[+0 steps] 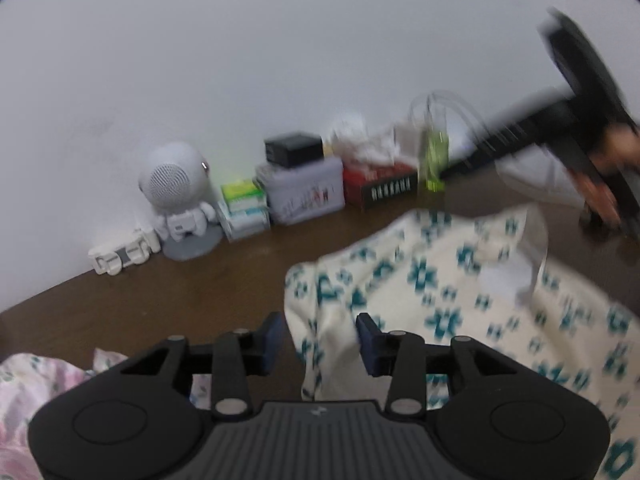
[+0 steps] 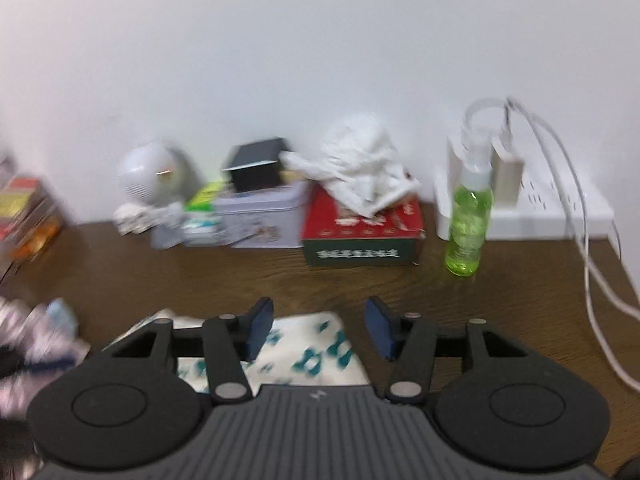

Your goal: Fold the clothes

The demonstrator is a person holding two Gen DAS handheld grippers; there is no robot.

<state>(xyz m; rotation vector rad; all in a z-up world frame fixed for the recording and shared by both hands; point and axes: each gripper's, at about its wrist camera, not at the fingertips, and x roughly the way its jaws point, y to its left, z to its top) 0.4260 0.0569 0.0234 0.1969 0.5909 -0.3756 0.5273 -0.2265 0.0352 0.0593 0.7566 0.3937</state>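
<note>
A: Report the left gripper [image 1: 320, 340].

B: I read its jaws as apart. The cream garment with the teal print [image 1: 440, 292] lies on the desk [image 1: 180, 292]. Its near-left edge hangs in the gap between the two blue pads [image 1: 370, 344]. The cloth lies against the right pad; the left pad stands clear of it. I see no pinch on the fabric.

A: And the right gripper [image 2: 320, 328]?

B: Jaws apart as well. A folded corner of the same garment [image 2: 304, 352] lies on the desk below the gap, nearer the left pad [image 2: 260, 330]. Neither pad presses on it, as far as the blur allows me to tell.

A: Anything else on the desk?

B: A pink floral cloth [image 1: 24, 392] lies at the lower left of the left wrist view. Along the wall stand a white round speaker figure [image 1: 176, 196], a grey tin [image 1: 306, 192], a red box [image 2: 360, 232] and a green spray bottle [image 2: 468, 224]. In the left wrist view, the right gripper's body appears blurred at the upper right, above the garment's far edge.
</note>
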